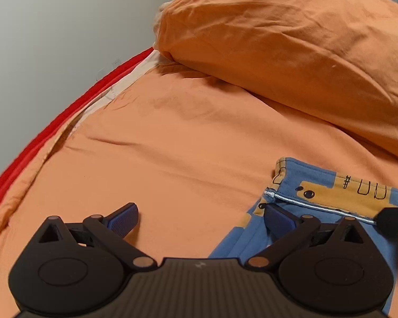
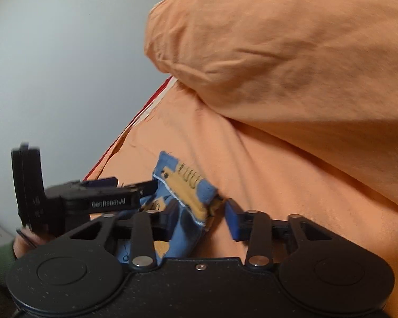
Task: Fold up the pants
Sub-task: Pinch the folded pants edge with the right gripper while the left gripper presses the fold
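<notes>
A: Where are the pants (image 1: 329, 198)?

B: On the bed (image 1: 172, 145), below the orange duvet (image 1: 291, 47), already bunched into a small fold. Soft knit; I judge it light and limp, so take it at the stitched hem.

A: Gripper states?

B: My left hand-held gripper (image 1: 201, 218) is spread wide, one finger over cloth. My right hand-held gripper (image 2: 201, 217) is spread around the fold, pinching nothing. Motion blur and the gripper bodies hide the lower legs.

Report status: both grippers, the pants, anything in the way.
Left gripper open, jaws wide, empty. Right gripper open, jaws astride the pants, not clamped. Pants bunched on orange sheet. Orange duvet heaped beyond.
</notes>
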The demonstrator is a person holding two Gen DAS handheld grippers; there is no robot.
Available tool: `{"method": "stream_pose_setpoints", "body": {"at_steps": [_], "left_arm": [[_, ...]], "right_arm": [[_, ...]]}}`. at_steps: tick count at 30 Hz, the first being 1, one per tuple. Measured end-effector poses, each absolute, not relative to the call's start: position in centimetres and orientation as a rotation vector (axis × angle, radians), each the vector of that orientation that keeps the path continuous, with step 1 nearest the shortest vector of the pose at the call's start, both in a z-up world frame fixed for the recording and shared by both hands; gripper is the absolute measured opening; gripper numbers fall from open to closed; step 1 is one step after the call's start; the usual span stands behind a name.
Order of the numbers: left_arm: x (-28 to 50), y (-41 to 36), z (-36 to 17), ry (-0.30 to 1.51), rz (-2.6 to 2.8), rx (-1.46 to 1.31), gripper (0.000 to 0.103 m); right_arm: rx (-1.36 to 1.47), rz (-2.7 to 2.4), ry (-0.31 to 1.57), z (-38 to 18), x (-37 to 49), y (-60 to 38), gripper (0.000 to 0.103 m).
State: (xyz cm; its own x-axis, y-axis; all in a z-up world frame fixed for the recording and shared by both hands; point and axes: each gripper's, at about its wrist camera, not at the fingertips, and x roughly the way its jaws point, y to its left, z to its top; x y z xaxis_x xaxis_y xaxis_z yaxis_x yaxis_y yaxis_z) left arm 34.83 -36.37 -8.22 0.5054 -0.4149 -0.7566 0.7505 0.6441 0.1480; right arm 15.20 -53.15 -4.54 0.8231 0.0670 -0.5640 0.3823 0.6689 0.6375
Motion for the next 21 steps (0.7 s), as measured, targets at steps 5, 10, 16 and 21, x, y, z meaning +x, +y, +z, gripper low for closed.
{"method": "stream_pose_setpoints", "body": {"at_steps": [5,10,16,21], "left_arm": [[36.0,-34.8,-7.7,0.823,-0.738,0.409,0.103],[35.8,-35.2,-6.7,0.867,-0.685,0.431,0.103],[36.0,-32.9,-4.6,0.944,-0.625,0.377,0.103],[35.8,-28.9,-1.9,0.986,-0.664,0.189,0.102]], "right_arm": [[0.827,-0.202,0.592,-4.4,15.3,-53.1,0.026],[0.667,-0.211,0.589,-3.4,15.3,-51.5,0.017],[0.418,-0.218,0.564,-1.8,15.2,-48.4,0.013],[0.139,-0.149,0.503,-0.2,14.4,-44.1,0.012]]}}
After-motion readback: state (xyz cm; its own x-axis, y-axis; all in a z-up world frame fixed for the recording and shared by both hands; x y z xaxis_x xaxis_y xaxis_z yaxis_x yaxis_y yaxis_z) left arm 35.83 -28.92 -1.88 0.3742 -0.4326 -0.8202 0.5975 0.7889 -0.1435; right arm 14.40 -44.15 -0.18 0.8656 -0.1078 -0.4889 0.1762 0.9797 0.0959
